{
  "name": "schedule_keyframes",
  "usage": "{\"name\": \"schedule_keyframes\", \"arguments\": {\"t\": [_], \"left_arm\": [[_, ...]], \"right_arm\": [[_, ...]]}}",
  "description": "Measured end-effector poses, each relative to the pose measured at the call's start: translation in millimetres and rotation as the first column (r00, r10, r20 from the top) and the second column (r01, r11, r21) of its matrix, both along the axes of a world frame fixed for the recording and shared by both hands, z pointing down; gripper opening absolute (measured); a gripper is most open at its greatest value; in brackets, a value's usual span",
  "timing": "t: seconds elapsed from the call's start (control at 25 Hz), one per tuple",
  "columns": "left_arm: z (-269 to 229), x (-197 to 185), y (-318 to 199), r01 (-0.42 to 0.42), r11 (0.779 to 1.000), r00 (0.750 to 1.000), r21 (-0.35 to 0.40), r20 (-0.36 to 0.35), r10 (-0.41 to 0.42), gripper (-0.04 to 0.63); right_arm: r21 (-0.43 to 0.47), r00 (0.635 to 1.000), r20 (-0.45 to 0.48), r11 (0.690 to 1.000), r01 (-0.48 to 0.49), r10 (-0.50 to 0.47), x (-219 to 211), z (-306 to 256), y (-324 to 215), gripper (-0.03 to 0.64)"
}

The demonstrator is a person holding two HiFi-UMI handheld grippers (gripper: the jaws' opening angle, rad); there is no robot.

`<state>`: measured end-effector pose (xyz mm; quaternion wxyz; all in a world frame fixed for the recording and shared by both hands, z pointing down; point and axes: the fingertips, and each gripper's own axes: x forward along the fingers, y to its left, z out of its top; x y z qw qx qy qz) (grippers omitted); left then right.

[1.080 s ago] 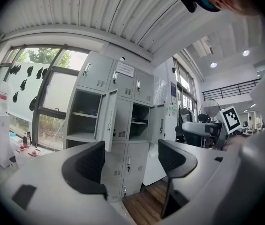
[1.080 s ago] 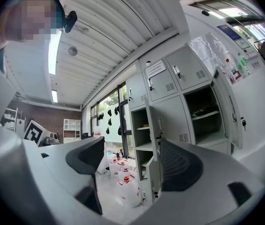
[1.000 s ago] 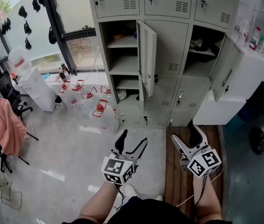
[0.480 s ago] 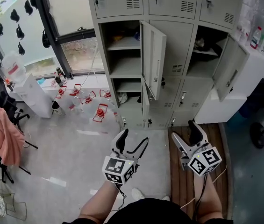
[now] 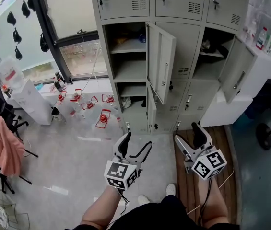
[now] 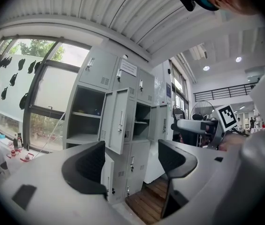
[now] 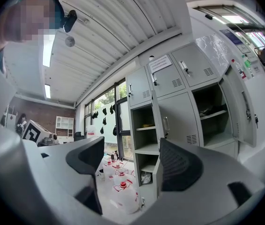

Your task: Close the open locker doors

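You've stepped closer to lockers (image 5: 178,4); left tool (image 5: 136,142), right tool (image 5: 187,134) both wide open, empty. Middle door (image 5: 163,61), right door (image 5: 235,70) open; dark clutter (image 5: 206,45) on right shelf (image 5: 213,53).

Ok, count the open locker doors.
3: left door in the middle row, low door just beneath it, right door in the middle row. More could be out of frame.

The top row of the lockers (image 5: 178,1) is cut off by your head view's upper edge, the open middle door (image 5: 163,61) hides part of the column behind it, and the dark items (image 5: 206,45) in the right compartment (image 5: 208,67) are too small to identify.
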<state>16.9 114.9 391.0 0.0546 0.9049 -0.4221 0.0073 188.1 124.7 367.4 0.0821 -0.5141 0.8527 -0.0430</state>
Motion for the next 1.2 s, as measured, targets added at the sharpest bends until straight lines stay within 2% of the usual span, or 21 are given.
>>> {"name": "schedule_keyframes", "arguments": {"t": [0.28,0.48,1.2], "left_arm": [[-2,-4,-17,0.035,0.999,0.999,0.004,-0.011,-0.035,0.359],[-4,7,-36,0.059,0.998,0.998,0.011,-0.006,-0.059,0.359],[-9,106,-147,0.081,0.996,0.996,0.036,0.021,-0.082,0.359]], "right_arm": [[0.017,1.000,0.009,1.000,0.011,-0.011,6,-7,-26,0.367],[0.030,0.999,0.019,0.999,0.030,-0.031,20,-12,-51,0.367],[0.054,0.993,0.041,0.993,0.104,-0.106,99,-13,-169,0.364]]}}
